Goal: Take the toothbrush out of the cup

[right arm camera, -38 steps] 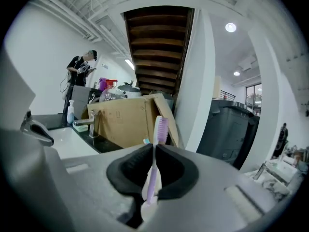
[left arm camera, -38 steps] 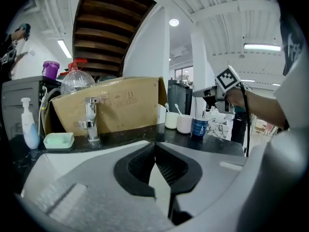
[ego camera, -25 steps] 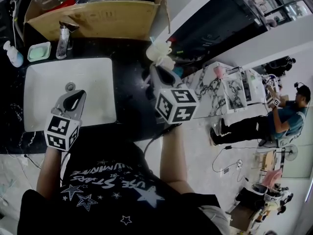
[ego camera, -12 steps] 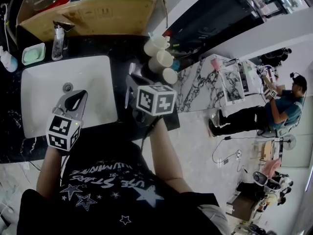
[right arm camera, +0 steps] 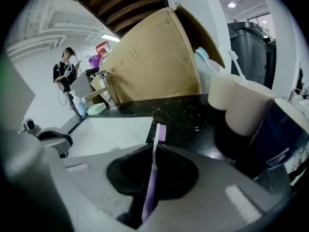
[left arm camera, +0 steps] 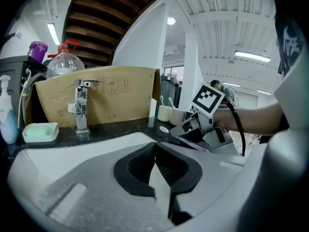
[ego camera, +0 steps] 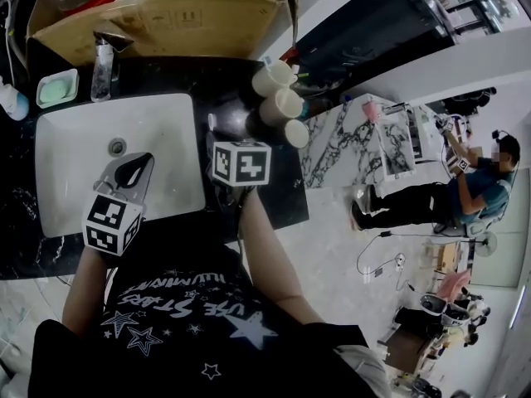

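Note:
My right gripper [right arm camera: 155, 146] is shut on a purple toothbrush [right arm camera: 151, 178], whose head [right arm camera: 161, 132] sticks out past the jaws toward the black counter. In the head view this gripper [ego camera: 214, 133] hangs over the counter between the sink and the cups. Three cups stand in a row to its right: two cream ones [right arm camera: 219, 93] [right arm camera: 251, 111] and a dark blue one [right arm camera: 277, 137]. A blue-headed brush [right arm camera: 203, 61] and a white brush [right arm camera: 235, 63] stand in the cream cups. My left gripper [ego camera: 145, 159] [left arm camera: 155, 150] hovers over the sink, shut and empty.
The white sink [ego camera: 170, 127] is set into the black counter [ego camera: 249, 210]. Behind it are a faucet [ego camera: 104, 56], a green soap dish [ego camera: 60, 88], a soap bottle [ego camera: 8, 102] and a cardboard box [ego camera: 166, 23]. A person [ego camera: 465, 193] sits far off on the right.
My right gripper has come down and to the left from above the cups, carrying the purple toothbrush to the counter beside the sink. The left gripper has stayed put.

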